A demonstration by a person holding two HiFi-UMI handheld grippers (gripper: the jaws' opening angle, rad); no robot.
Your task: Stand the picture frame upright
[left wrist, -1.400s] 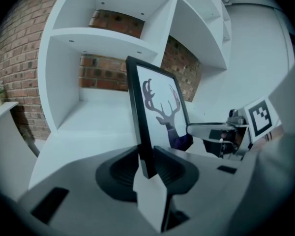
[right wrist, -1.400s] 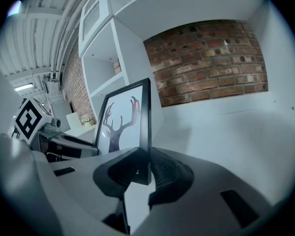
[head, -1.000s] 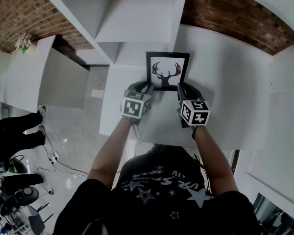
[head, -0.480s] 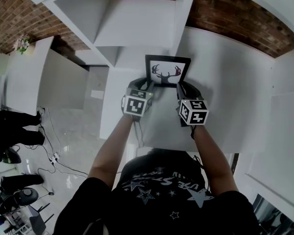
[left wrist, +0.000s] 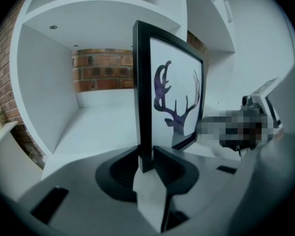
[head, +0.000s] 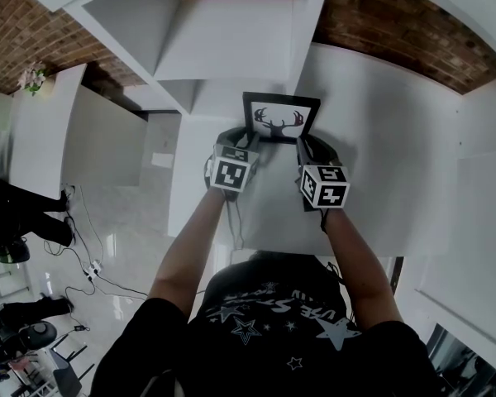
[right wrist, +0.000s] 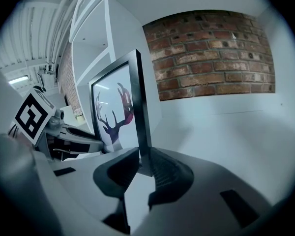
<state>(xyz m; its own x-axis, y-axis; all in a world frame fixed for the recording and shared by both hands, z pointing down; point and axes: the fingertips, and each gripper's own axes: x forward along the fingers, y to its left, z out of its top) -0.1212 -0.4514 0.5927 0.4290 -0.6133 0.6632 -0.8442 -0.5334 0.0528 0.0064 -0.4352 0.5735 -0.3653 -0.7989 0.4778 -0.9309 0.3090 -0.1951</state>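
The left gripper (left wrist: 146, 161) has its dark ribbed jaws pinched on the thin black edge of the picture frame (left wrist: 172, 102). The right gripper (right wrist: 143, 163) clamps the opposite edge in the same narrow grip. The frame (head: 281, 118) sits at upper centre of the head view, raised steeply over the smooth white shelf surface (head: 380, 139). It is a flat rectangle holding a white print of a dark antlered deer head. Both bare forearms reach forward side by side.

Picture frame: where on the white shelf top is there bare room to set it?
Bare: the white shelf top right of the picture frame, toward the brick wall. Crowded: the frame's lower edge, where the left claw and right claw grip it.
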